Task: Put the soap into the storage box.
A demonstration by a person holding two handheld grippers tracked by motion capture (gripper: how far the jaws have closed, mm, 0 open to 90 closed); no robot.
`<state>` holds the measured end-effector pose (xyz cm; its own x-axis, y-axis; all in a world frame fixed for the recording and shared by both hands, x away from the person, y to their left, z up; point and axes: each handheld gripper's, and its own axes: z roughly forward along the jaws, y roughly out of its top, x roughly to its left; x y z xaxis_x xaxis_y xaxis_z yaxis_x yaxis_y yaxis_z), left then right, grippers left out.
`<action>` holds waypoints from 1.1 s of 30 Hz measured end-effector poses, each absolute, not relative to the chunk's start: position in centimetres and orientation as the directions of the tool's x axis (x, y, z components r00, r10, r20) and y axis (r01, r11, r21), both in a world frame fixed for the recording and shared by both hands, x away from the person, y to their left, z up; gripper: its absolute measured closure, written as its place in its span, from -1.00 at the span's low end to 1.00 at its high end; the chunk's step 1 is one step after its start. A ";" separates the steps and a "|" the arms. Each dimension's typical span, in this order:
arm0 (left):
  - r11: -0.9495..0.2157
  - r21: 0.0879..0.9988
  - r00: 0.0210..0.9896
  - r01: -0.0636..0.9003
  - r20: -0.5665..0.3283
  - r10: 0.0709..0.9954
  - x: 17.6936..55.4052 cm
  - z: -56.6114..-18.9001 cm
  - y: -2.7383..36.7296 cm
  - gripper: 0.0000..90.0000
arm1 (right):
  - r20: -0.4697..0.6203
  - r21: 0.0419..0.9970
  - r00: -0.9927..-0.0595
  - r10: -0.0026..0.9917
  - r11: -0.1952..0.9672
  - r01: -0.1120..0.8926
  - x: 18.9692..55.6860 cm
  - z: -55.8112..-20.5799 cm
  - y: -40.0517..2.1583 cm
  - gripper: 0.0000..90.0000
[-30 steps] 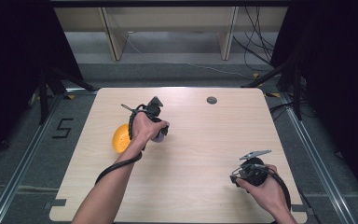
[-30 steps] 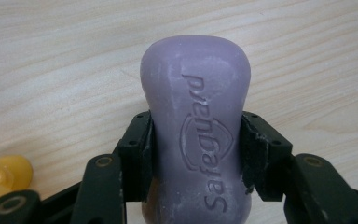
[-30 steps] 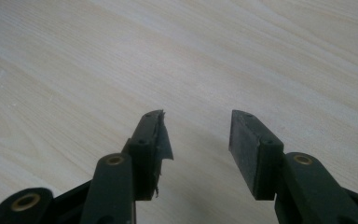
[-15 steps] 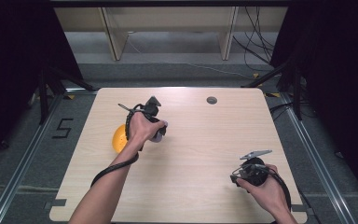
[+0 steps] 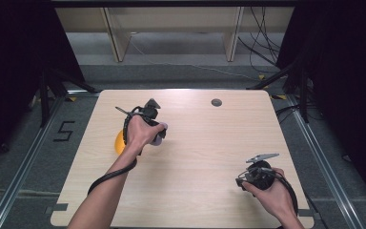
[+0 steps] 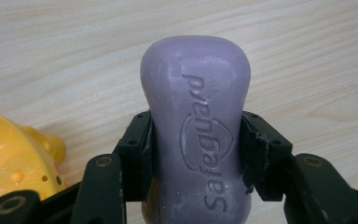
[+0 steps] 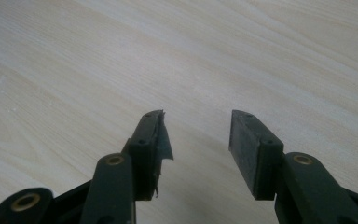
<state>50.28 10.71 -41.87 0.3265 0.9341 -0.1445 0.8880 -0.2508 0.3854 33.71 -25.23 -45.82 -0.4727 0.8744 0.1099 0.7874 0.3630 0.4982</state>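
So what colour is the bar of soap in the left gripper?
Pale purple, a lilac shade; the soap bar shows best in the left gripper view.

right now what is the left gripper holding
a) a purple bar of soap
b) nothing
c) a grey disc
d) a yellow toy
a, since the left gripper has both pads pressed against the sides of the purple bar of soap above the wooden table, while the yellow toy sits off to the side, untouched.
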 end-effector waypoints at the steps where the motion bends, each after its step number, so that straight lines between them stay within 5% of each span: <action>1: -0.249 0.387 0.326 0.888 -0.147 0.934 50.2 -41.9 10.8 0.08 | 0.109 0.492 -0.470 0.876 0.364 0.791 33.7 -45.7 -25.2 0.23; 33: -0.236 0.410 0.319 0.881 -0.146 0.937 48.6 -40.3 12.9 0.08 | 0.102 0.507 -0.462 0.881 0.353 0.786 33.6 -45.8 -25.3 0.23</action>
